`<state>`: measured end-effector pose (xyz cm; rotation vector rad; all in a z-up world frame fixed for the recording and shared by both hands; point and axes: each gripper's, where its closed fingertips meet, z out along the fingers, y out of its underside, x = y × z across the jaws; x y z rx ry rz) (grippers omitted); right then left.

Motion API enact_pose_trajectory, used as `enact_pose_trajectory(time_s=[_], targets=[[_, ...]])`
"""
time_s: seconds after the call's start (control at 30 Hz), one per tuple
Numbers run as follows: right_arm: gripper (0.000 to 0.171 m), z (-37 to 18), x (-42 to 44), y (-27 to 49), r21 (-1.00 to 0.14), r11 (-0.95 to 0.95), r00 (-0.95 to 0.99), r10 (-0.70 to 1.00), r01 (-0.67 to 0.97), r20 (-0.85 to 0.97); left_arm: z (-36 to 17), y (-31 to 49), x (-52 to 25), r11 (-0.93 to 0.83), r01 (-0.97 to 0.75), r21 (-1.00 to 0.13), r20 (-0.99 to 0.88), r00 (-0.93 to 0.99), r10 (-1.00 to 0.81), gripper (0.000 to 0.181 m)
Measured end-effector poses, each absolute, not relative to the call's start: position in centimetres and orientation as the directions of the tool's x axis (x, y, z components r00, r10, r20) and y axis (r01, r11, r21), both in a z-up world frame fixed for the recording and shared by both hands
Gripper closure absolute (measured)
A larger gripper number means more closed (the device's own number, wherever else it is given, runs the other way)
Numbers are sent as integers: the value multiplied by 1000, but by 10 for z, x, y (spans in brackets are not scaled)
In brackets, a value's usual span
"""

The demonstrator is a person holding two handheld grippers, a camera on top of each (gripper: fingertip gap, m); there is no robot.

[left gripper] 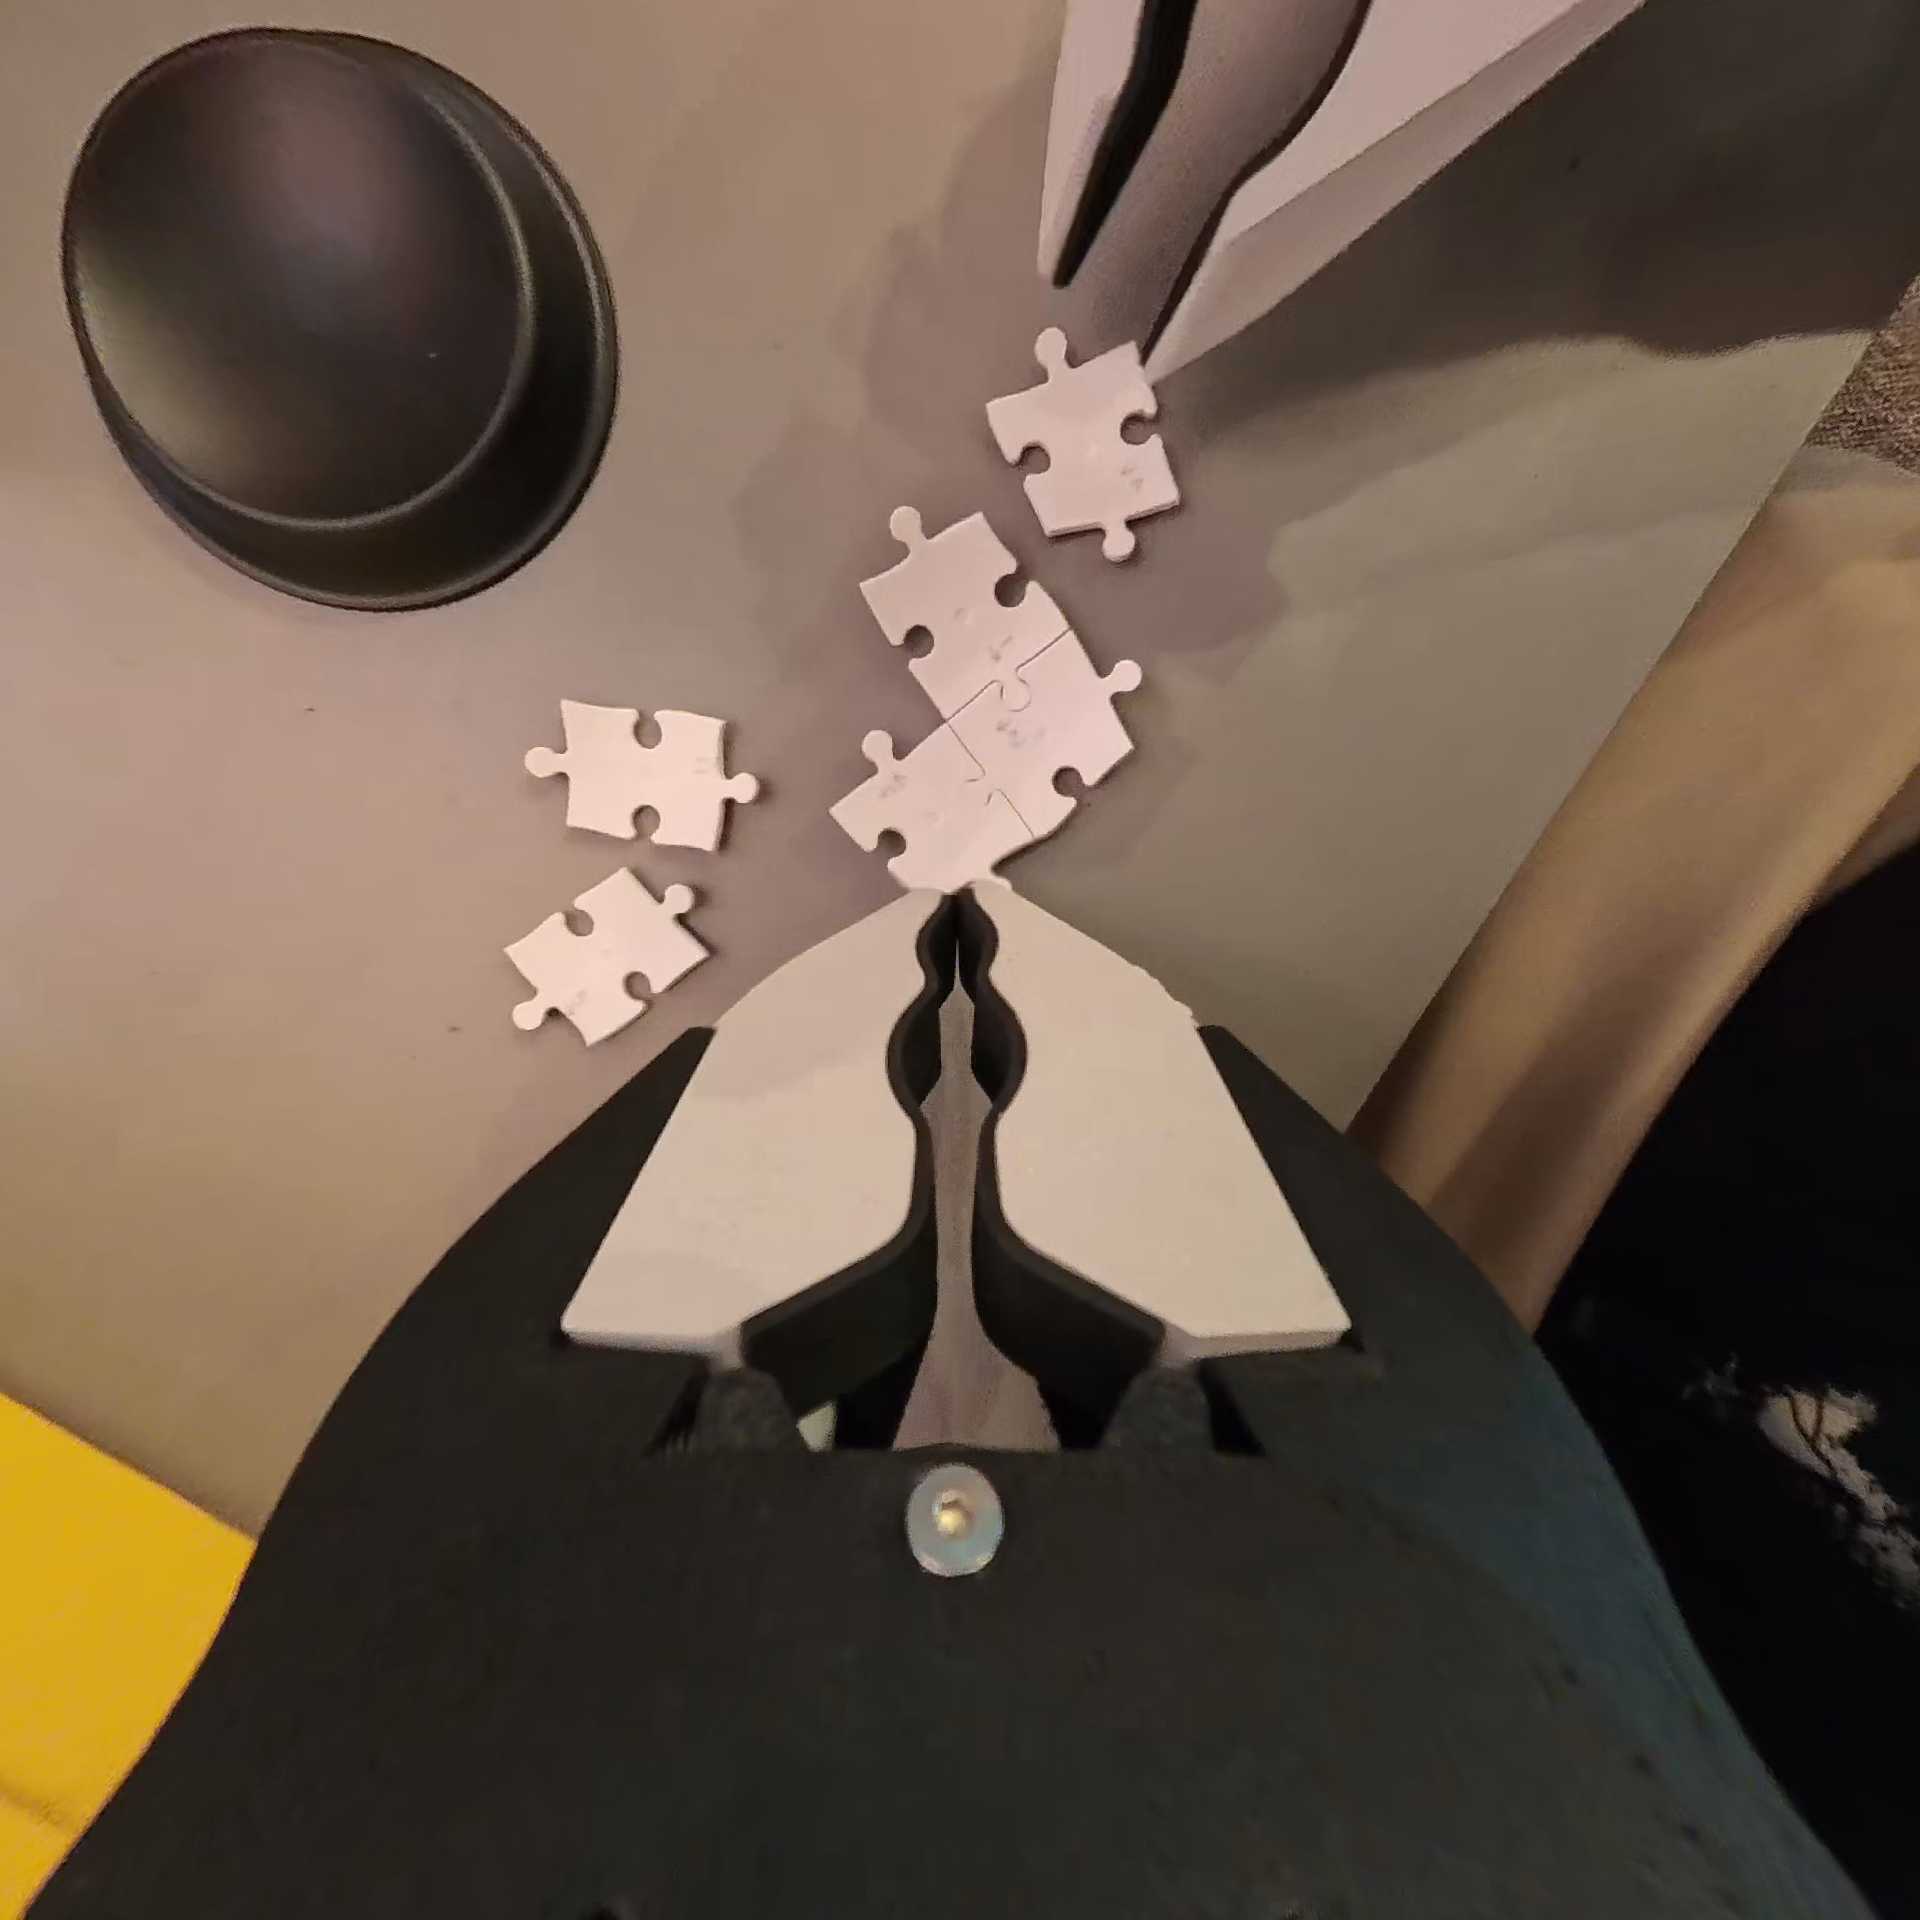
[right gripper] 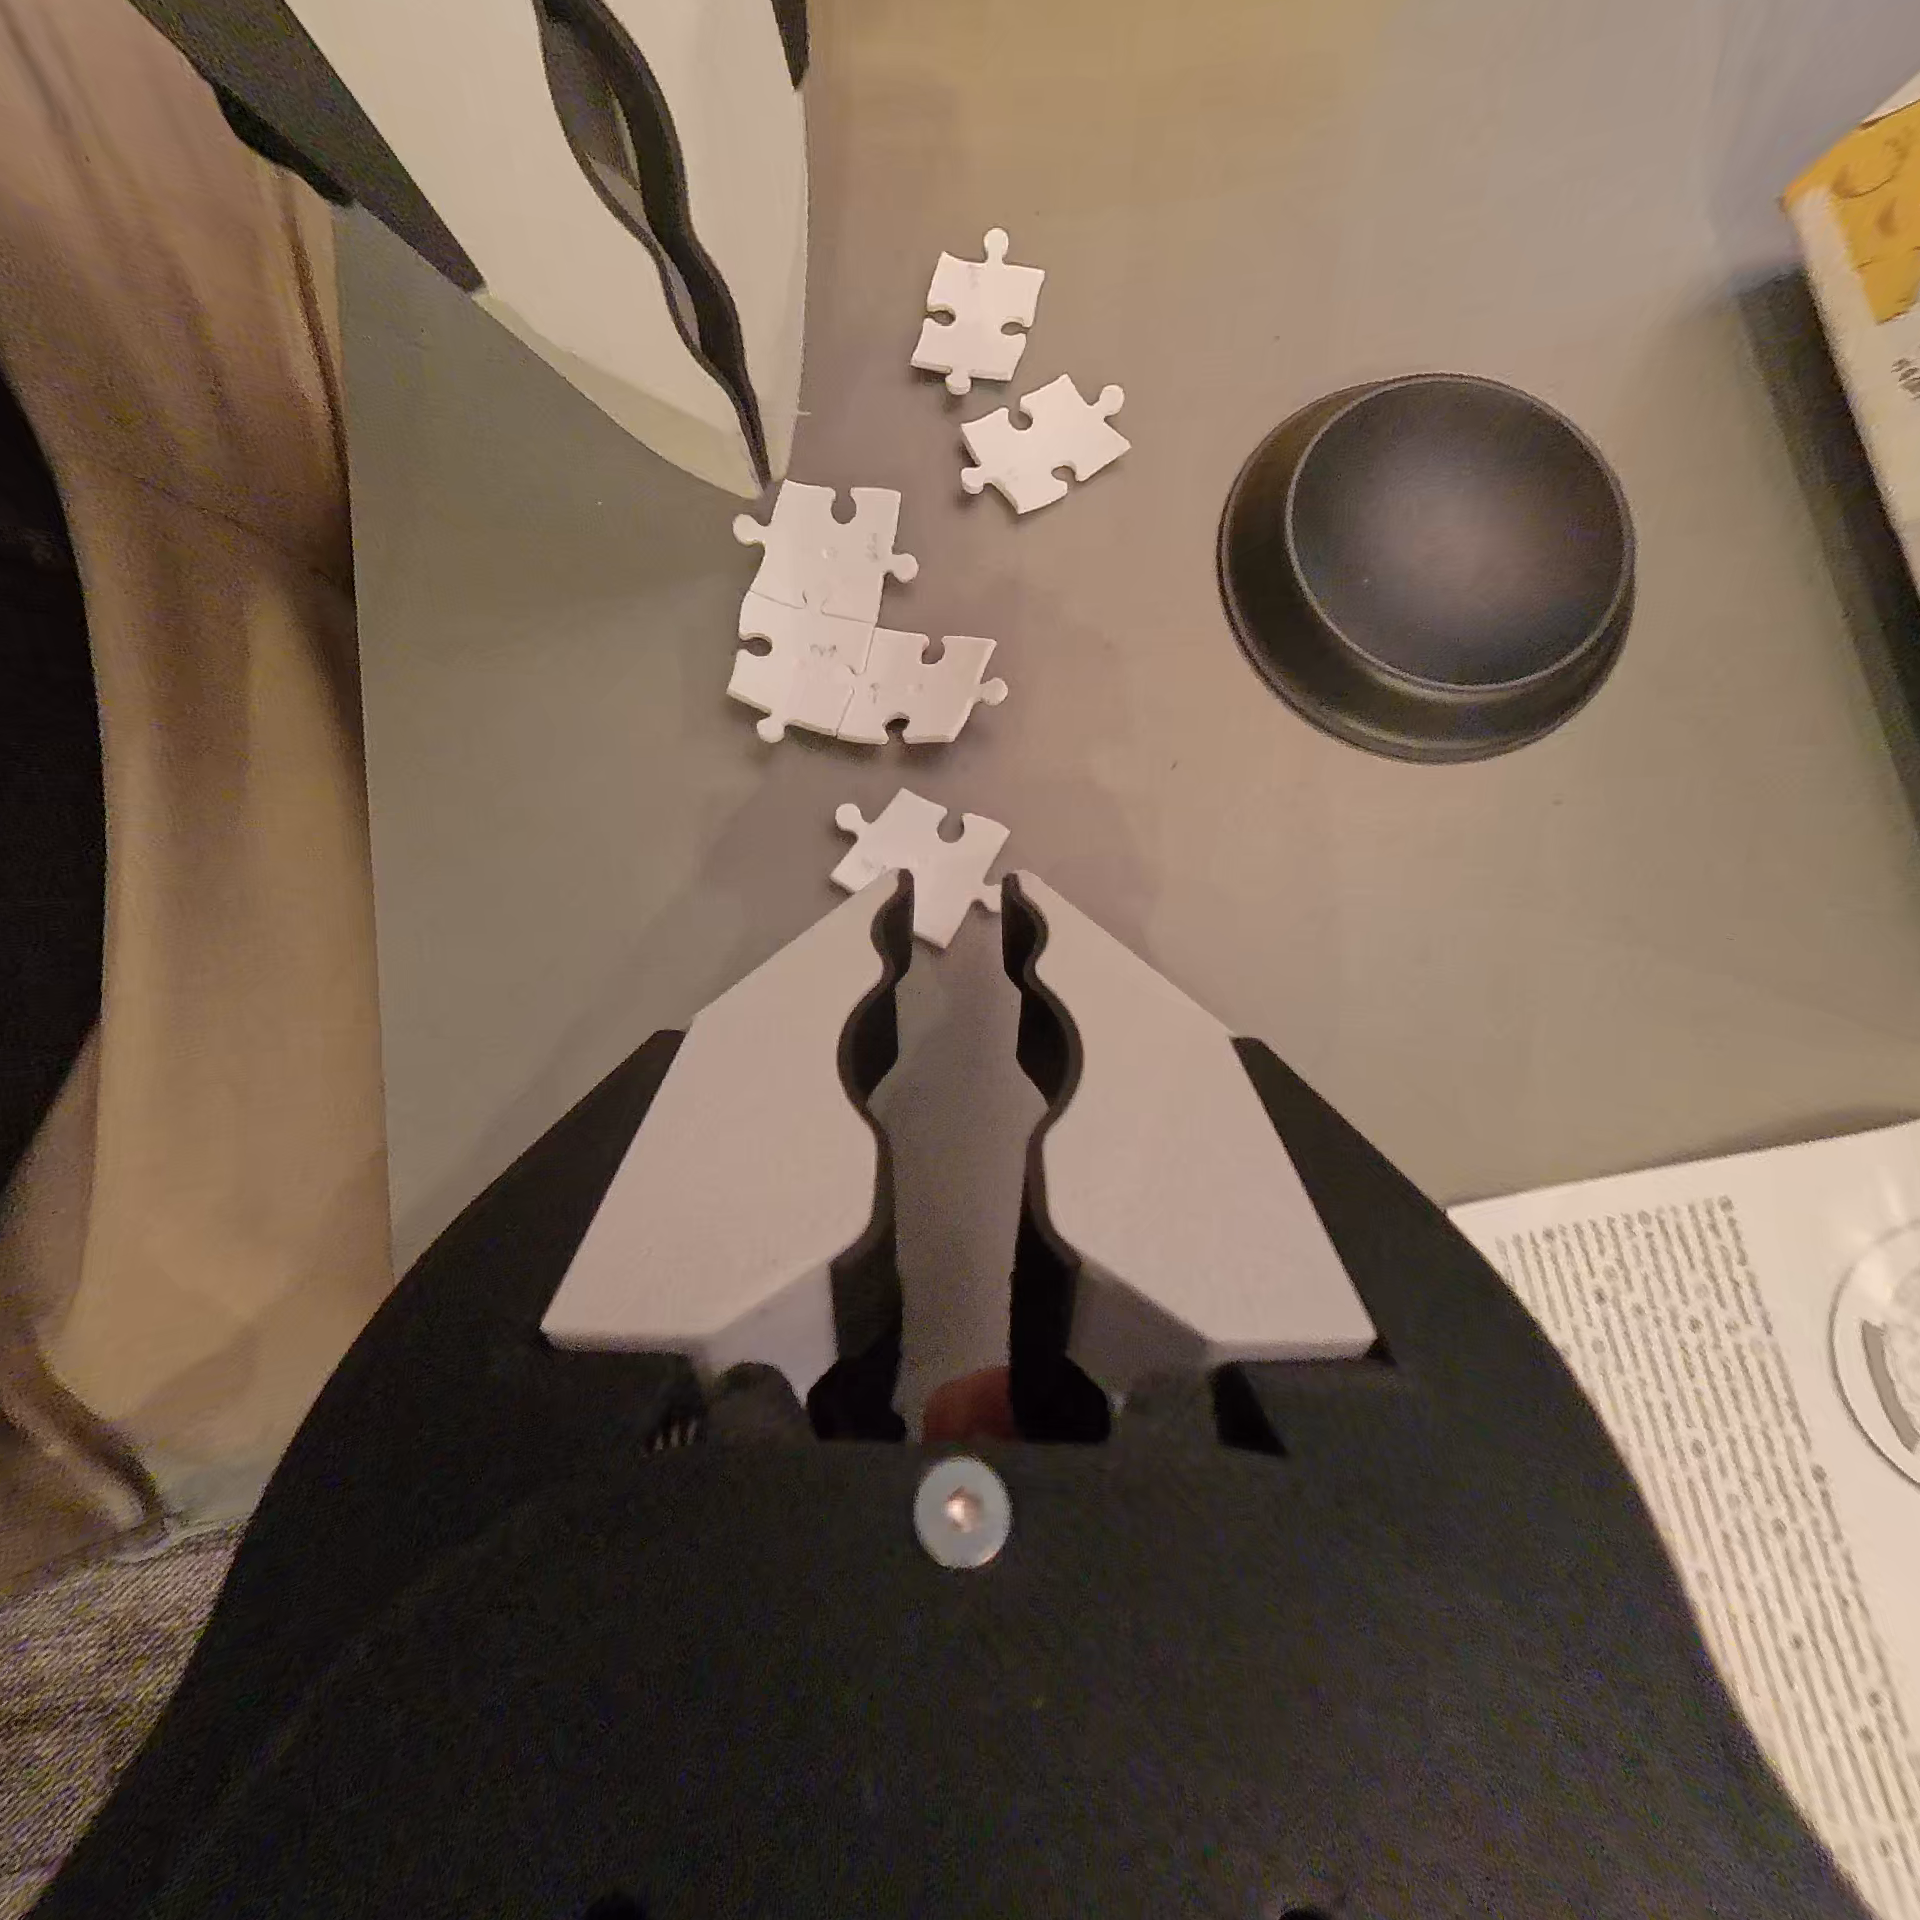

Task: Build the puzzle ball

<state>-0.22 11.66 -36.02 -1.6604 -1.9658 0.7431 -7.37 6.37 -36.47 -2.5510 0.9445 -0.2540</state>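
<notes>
Puzzle pieces, white and flat, lie scattered on the grey table (left gripper: 312,831). In the left wrist view, going left to right: a black dome-shaped base (left gripper: 332,312) sits upside down at the far left; two loose pieces (left gripper: 644,774) and (left gripper: 608,951) lie side by side near the middle; then comes a joined cluster of three pieces (left gripper: 987,717); farther right lies a single piece (left gripper: 1086,442). The left gripper (left gripper: 954,902) has its fingers pressed together with nothing between them, their tips touching the near edge of the cluster. The right gripper (right gripper: 956,883) has its fingers slightly apart, straddling a corner of the single piece (right gripper: 920,847) without closing on it. A printed sheet (right gripper: 1714,1403) lies at the right edge of the right wrist view.
</notes>
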Motion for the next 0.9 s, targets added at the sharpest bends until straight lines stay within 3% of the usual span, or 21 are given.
enact_pose_trajectory(time_s=[0.03, 0.23, 0.53, 0.7, 0.77, 0.9], targets=[[154, -362, -4, 117, -658, 123, -169, 986, 743, -6, -368, 64, -74, -693, -578, -431, 28, 759, -650, 181], [147, -368, -10, 116, -622, 114, -189, 980, 774, -56, -372, 74, -77, -693, -579, -430, 0, 767, -642, 181], [171, -373, -2, 106, -610, 94, -202, 973, 787, -111, -357, 78, -80, -672, -566, -478, -38, 777, -628, 181], [171, -368, 2, 112, -622, 66, -167, 980, 780, -105, -344, 76, -51, -623, -577, -529, -17, 741, -671, 179], [159, -362, 2, 112, -634, 84, -181, 979, 769, -90, -346, 73, -40, -608, -594, -526, -5, 717, -697, 178], [154, -368, -4, 106, -612, 202, -259, 966, 764, -4, -354, 70, -35, -607, -611, -508, 1, 704, -710, 176]])
